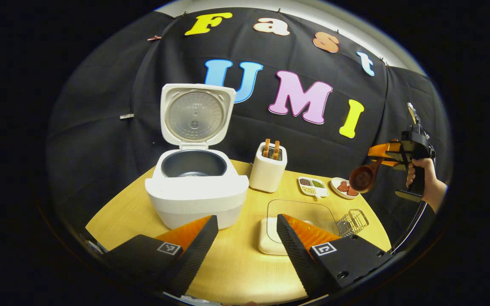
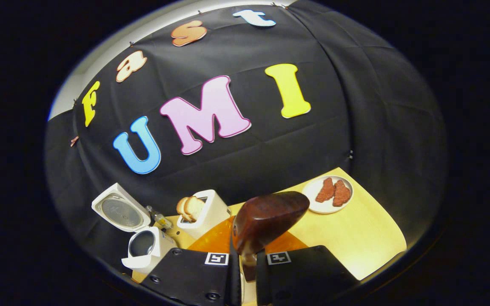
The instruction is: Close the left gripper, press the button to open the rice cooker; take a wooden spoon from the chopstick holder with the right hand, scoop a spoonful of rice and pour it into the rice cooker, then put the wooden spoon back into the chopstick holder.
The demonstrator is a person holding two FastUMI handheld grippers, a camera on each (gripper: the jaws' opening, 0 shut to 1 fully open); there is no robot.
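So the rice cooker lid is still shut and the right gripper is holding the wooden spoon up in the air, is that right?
Not quite: the rice cooker lid stands open, as the left gripper view shows. The rest holds: the right gripper holds the wooden spoon in the air.

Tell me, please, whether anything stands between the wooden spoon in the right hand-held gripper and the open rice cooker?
Nothing visible blocks it. The wooden spoon is held high off the table's right side, the rice cooker has its lid up, and the white holder between them stands low enough to pass over.

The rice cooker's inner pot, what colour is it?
Dark grey, inside the white rice cooker; the inner pot shows best in the left gripper view.
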